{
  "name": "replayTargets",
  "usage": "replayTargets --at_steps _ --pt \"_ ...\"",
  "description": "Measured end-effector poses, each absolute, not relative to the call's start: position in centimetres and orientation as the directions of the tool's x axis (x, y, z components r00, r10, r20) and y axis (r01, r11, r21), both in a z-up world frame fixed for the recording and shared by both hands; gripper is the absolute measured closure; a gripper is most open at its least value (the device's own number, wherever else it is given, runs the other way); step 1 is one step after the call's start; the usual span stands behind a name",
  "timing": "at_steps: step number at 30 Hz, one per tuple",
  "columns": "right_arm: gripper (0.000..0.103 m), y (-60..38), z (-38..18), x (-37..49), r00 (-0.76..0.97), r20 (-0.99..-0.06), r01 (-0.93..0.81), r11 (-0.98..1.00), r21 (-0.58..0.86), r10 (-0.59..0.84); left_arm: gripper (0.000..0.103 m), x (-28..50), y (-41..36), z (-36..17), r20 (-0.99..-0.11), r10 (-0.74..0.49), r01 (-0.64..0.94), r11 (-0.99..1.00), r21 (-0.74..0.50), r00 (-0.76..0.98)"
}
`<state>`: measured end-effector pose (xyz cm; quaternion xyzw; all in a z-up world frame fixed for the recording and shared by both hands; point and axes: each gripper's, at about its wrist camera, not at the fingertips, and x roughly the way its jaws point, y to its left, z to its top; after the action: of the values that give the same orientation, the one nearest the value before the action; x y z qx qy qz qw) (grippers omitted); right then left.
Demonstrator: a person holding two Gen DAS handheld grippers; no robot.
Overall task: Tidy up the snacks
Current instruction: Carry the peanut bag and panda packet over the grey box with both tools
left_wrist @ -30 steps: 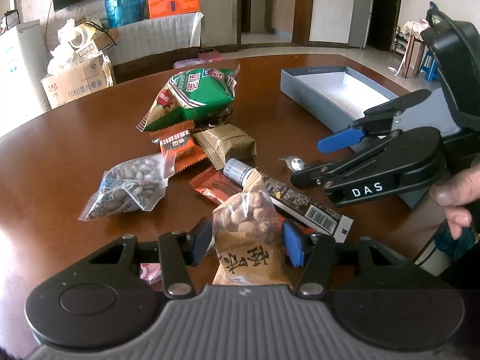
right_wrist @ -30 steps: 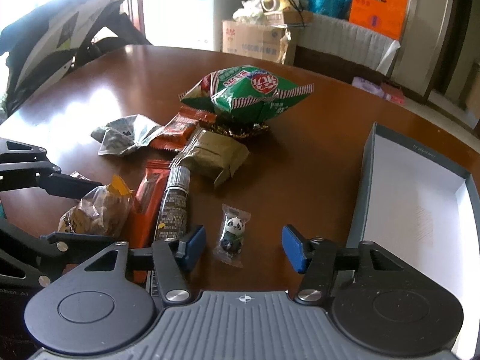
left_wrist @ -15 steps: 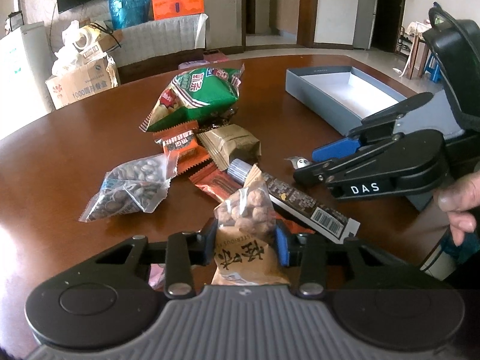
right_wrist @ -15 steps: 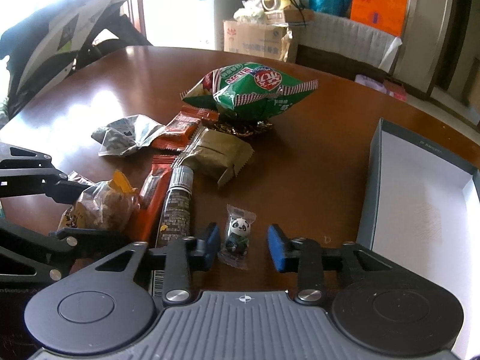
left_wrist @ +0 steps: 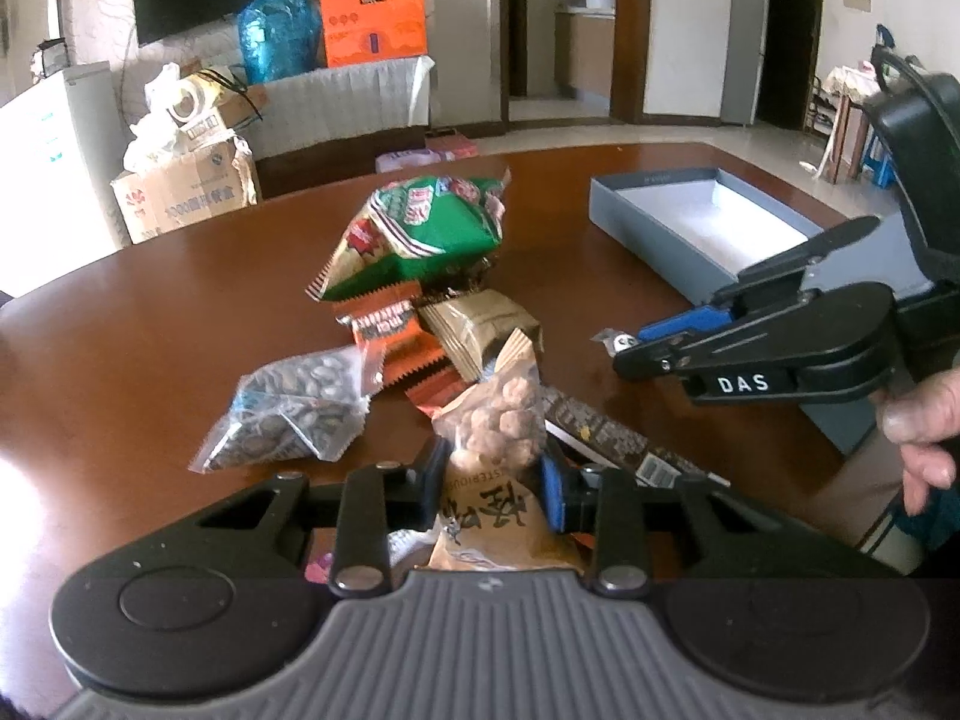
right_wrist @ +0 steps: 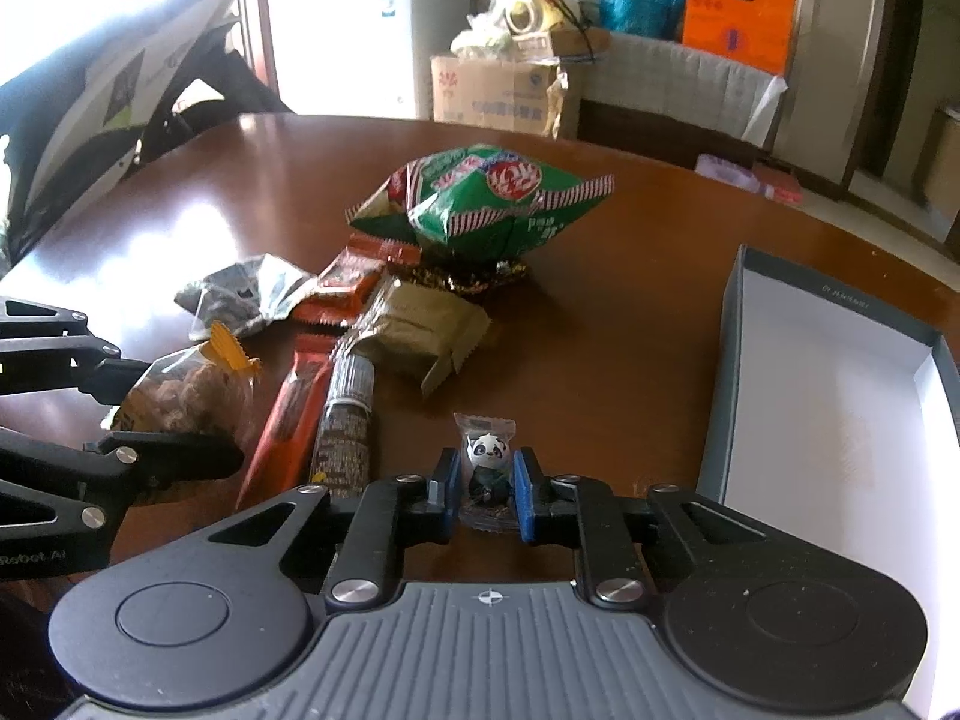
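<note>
A clear bag of coated nuts (left_wrist: 498,420) with a tan printed bottom stands between the blue pads of my left gripper (left_wrist: 495,480), whose jaws are closing and pinch its sides. The right wrist view shows the same bag (right_wrist: 186,390) in the left gripper (right_wrist: 180,414) at the left edge. My right gripper (right_wrist: 486,492) is shut on a small wrapped panda candy (right_wrist: 487,450) that rests on the brown table (right_wrist: 600,360). In the left wrist view the right gripper (left_wrist: 630,345) reaches in from the right, and a hand (left_wrist: 918,420) holds it.
An open grey box (left_wrist: 648,228) with a white inside sits at the right. A pile of snacks lies mid-table: a green bag (left_wrist: 432,234), an orange pack (left_wrist: 390,330), a tan pack (left_wrist: 480,324), a seed bag (left_wrist: 294,408) and a dark bar (left_wrist: 606,438).
Both grippers went from wide to closed. The left pads came in onto the nut bag, and the right pads came in onto the panda candy. Neither hand shifted much.
</note>
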<state>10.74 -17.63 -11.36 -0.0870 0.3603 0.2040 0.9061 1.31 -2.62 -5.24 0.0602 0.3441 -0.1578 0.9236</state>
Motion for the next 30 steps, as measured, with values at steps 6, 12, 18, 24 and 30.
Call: replayTargets --at_steps 6,12,18,24,30 --pt "0.083 -18.0 -10.5 10.5 0.679 -0.662 -0.419 0.908 0.004 0.317 0.073 1.0 -2.5 -4.5 -0.628 -0.250 0.325 0.946 0.005 0.737" --pt "0.083 -18.6 -9.7 10.2 0.704 -0.632 -0.405 0.914 0.018 0.324 0.073 0.9 -2.7 -3.8 -0.603 -0.242 0.313 0.950 0.014 0.760" --pt "0.083 -19.0 -9.2 10.0 0.716 -0.617 -0.394 0.918 0.030 0.328 0.073 0.8 -3.4 -3.2 -0.588 -0.248 0.321 0.947 0.022 0.770" --pt "0.083 -19.5 -8.6 9.6 0.732 -0.596 -0.385 0.922 0.038 0.330 0.073 0.6 -3.8 -2.7 -0.571 -0.234 0.308 0.951 0.035 0.787" --pt "0.083 -20.4 -7.8 9.3 0.753 -0.569 -0.368 0.928 0.051 0.330 0.073 0.5 -4.3 -2.1 -0.543 -0.228 0.302 0.952 0.049 0.808"
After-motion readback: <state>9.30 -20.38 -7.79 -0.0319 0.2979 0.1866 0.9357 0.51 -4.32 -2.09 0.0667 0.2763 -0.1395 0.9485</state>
